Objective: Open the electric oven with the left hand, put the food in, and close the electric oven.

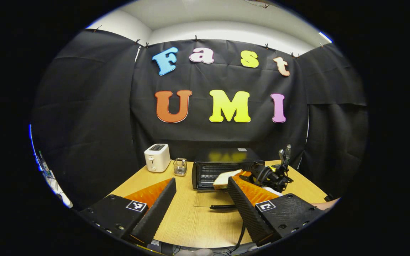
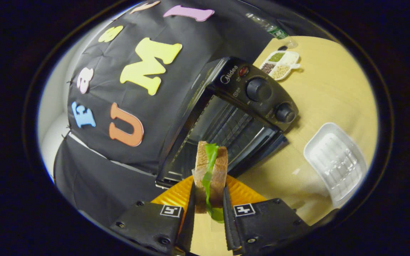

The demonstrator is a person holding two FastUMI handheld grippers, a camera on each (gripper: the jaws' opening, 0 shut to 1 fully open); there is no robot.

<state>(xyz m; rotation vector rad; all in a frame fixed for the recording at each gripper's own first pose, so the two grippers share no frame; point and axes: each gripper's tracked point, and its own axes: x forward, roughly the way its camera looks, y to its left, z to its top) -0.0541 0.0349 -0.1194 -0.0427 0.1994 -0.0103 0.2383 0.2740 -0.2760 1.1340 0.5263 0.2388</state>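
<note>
Sandwich [image 2: 210,174] of two bread slices with a green leaf between them sits clamped between the right gripper [image 2: 208,206] fingers, standing on edge, its long axis running forward out of the fingers toward the oven [image 2: 226,117]. Most of it sticks out past the fingertips, just in front of the open oven mouth, where the wire rack shows. The right gripper view also takes in the oven's two knobs [image 2: 258,89], a clear plastic tray [image 2: 335,160] on the table [image 2: 333,92] beside the oven, and a divided dish of grains [image 2: 279,65] toward the table's far edge.

From the left gripper view, the oven door [image 1: 214,206] lies dropped flat on the table, a white toaster [image 1: 157,157] and a small wire basket [image 1: 180,167] stand near the back edge, and the left gripper [image 1: 201,199] hangs spread wide, holding nothing, well back from the oven.
</note>
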